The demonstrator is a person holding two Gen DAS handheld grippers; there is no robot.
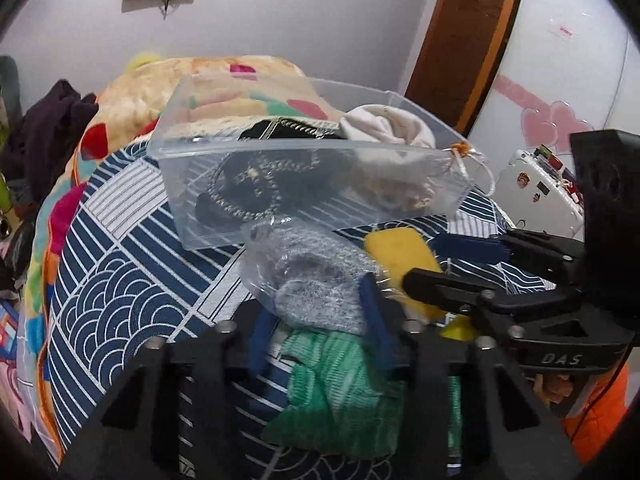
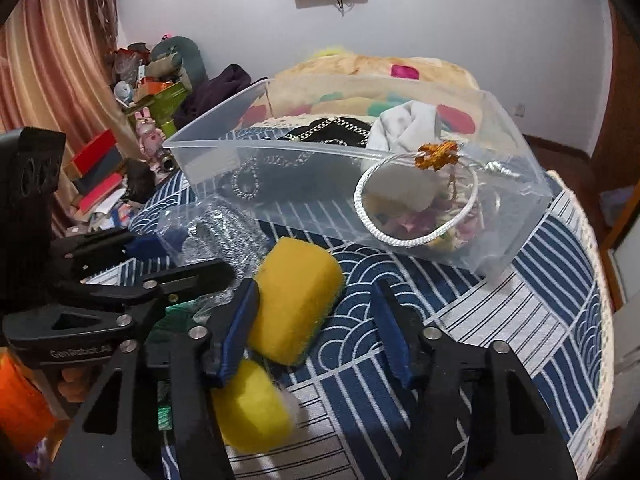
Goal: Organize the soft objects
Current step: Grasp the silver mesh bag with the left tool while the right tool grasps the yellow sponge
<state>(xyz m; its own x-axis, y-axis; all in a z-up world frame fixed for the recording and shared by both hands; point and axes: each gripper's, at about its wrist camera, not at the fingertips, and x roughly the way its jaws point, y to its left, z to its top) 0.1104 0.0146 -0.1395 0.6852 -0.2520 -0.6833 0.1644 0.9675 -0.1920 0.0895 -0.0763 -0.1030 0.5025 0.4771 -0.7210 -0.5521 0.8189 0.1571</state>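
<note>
Left wrist view: left gripper (image 1: 320, 312) straddles the bagged grey cloth (image 1: 316, 280), fingers narrow, contact uncertain. Slippery film may slide out. The box (image 1: 200, 184) lies at 12 o'clock.

Right wrist view: right gripper (image 2: 316, 332) stands wide; its left finger touches the sponge (image 2: 296, 300), which may roll away.

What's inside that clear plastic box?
The clear box holds a black chain-trimmed item, a white cloth and something flowery under it. What lies underneath is covered.

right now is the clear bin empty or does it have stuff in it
Partly filled: the clear bin holds a white cloth and a black chain-trimmed item.
</note>
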